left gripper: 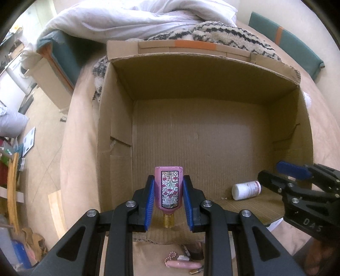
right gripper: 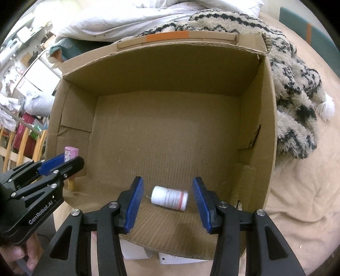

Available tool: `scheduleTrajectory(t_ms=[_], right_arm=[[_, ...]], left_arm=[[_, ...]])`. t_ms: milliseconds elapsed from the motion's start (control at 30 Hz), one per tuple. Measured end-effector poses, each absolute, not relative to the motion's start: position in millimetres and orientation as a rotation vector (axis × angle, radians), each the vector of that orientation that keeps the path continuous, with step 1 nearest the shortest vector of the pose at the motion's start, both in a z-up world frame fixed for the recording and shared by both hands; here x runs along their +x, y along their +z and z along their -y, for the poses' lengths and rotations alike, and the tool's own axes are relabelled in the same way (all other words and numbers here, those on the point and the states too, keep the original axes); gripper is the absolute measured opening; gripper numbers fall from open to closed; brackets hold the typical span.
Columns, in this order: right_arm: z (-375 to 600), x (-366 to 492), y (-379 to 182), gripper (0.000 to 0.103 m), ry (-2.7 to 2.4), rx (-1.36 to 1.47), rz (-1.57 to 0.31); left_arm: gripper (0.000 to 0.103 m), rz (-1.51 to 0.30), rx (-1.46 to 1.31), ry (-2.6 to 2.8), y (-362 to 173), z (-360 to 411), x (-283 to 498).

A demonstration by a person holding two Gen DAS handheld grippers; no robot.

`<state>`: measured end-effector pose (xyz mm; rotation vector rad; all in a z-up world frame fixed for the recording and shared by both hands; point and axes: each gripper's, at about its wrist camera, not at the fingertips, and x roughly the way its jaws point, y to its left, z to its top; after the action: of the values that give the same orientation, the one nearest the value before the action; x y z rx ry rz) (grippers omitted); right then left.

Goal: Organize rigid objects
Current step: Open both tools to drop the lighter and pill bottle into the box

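Note:
My left gripper [left gripper: 169, 186] is shut on a pink perfume bottle [left gripper: 169, 189] with a floral label and gold cap, held cap-down over the near left part of an open cardboard box [left gripper: 212, 70]. The bottle also shows in the right wrist view [right gripper: 71, 153], behind the left gripper [right gripper: 61, 163]. A white pill bottle [right gripper: 170, 197] lies on its side on the box floor, loose between the pads of my open right gripper [right gripper: 167, 191]. It also shows in the left wrist view [left gripper: 246, 190], beside the right gripper [left gripper: 276, 176].
The box [right gripper: 161, 63] sits on a beige bed cover [right gripper: 303, 191]. A shaggy patterned blanket [right gripper: 293, 85] and a white duvet [left gripper: 138, 17] lie behind it. Small items, a pink tube [left gripper: 182, 264] among them, lie in front of the box. Papers [right gripper: 176, 258] lie under its near edge.

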<state>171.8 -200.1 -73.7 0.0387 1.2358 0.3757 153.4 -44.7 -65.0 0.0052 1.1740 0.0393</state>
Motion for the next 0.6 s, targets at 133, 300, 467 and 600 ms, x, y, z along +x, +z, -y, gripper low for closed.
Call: scheduleTrajectory(t_ms=[133,300,467,600], right_arm=[[202,169,-65,0.058,0.393,0.052,-1.201],[205,168,-51,0.080,0.418,0.082,-1.148],[206,166,-39,0.088,0.413,0.079,-1.096],[210,167,-32,0.103,0.401,0.106,-1.055]], left_arm=[[0.023,-1.182,0.002,0.043,-67,44,154],[0.023,-1.177,0.008,0.047,-67,45,154],[0.024,-1.149,0.017,0.042,-60,47,153],[0.055,-1.126,0.007,0.038,-52,47,150]])
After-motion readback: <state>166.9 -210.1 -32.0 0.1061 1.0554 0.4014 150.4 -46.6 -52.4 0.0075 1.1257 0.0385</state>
